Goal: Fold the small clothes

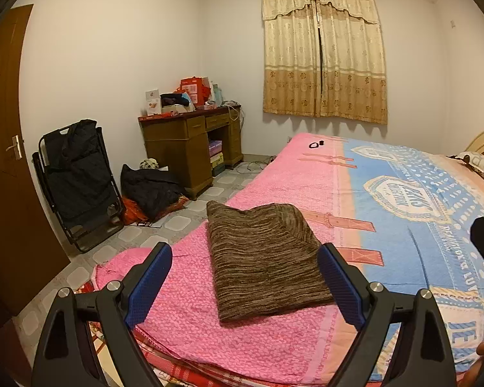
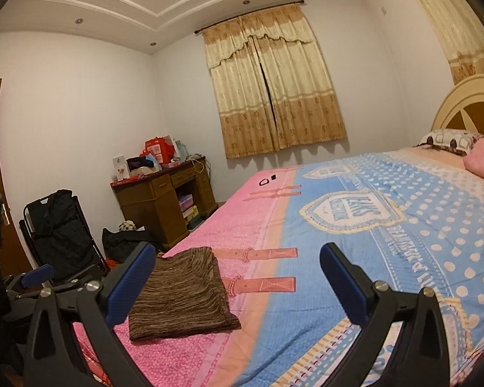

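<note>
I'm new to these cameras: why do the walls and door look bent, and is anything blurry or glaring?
Left wrist view: fisheye bowing curves the door and walls, corners go black; the brown folded garment stays sharp. Right wrist view: same bowing, the curtain leans; soft ceiling-spot light, faint shadows under the curtain hem, no glare; the bedspread looks slightly soft at the bottom edge.

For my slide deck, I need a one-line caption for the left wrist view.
Open left gripper hovers over a folded brown striped garment lying on the pink bedspread.
</note>
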Action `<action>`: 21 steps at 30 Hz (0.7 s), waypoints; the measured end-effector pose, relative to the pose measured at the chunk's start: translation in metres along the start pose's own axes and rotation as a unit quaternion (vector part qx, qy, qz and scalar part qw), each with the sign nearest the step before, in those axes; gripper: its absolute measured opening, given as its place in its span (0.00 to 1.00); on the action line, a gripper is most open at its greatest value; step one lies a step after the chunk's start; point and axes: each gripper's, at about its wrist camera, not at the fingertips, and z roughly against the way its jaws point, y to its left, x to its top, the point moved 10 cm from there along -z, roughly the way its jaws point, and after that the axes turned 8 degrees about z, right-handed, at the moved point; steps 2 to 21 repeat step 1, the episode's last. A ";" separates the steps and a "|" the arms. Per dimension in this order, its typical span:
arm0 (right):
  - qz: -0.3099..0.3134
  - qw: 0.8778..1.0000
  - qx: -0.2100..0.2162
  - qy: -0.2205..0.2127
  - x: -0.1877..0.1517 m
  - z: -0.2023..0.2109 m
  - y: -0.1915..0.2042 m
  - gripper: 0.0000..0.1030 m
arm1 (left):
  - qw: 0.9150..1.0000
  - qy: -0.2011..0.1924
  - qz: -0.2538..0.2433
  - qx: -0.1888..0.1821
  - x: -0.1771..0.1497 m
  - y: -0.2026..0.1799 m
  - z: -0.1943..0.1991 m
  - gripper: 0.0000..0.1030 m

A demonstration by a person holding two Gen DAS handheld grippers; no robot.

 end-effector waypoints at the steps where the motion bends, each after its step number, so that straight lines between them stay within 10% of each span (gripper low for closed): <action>1: -0.002 1.000 -0.002 0.001 0.000 0.000 -0.001 1.00 | 1.000 0.000 0.001 0.004 0.000 0.002 0.000 0.89; 21: -0.002 1.000 -0.002 0.001 0.000 0.000 -0.001 1.00 | 1.000 0.000 0.001 0.004 0.000 0.002 0.000 0.89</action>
